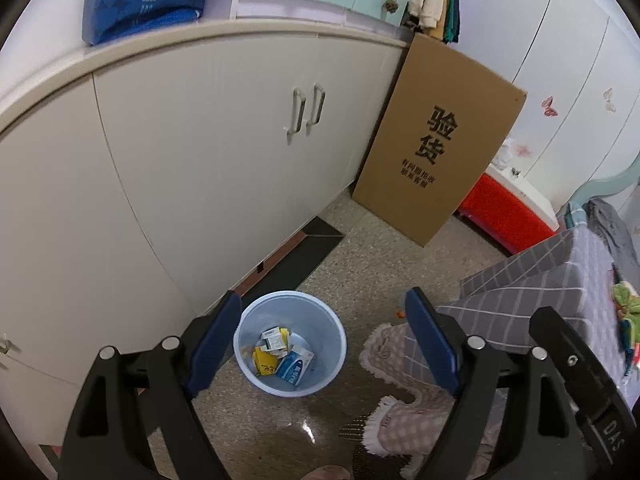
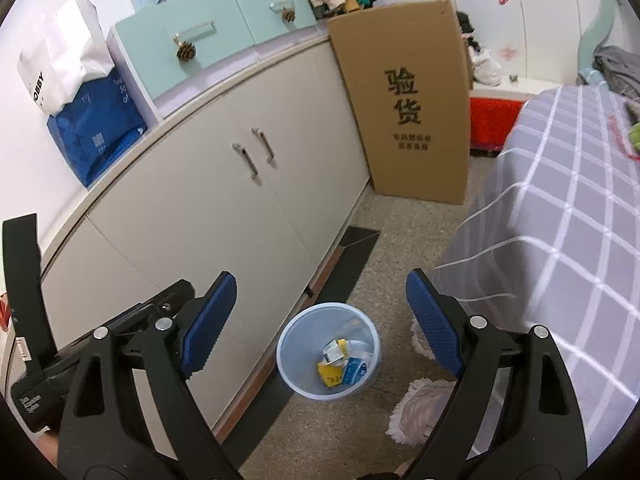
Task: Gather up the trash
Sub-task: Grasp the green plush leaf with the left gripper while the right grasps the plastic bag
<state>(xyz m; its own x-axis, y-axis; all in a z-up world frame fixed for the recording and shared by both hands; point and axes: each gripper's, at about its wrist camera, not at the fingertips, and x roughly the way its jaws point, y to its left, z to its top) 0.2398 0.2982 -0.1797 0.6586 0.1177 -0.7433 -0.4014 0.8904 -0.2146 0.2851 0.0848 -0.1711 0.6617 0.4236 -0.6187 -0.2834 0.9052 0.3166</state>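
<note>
A pale blue trash bin [image 1: 320, 328] stands on the floor beside the cabinet. Inside it lie a yellow box [image 1: 264, 362], a blue-and-white box [image 1: 294, 366] and a small white-and-yellow carton [image 1: 275, 338]. My left gripper [image 1: 324, 300] hangs above the bin, open, with nothing between its blue pads. My right gripper [image 2: 322, 278] is also open and empty, above and slightly behind the bin [image 2: 296, 340], where the yellow box [image 2: 330, 374] and blue box [image 2: 354, 372] show again. Each wrist view catches the other tool's black frame at its edge.
A long white cabinet [image 1: 180, 168] runs along the left. A tall cardboard box [image 1: 440, 140] leans at its far end, with a red crate [image 1: 496, 212] beyond. A bed with a grey checked cover [image 2: 560, 220] fills the right. Pink slippers [image 1: 400, 412] lie beside the bin.
</note>
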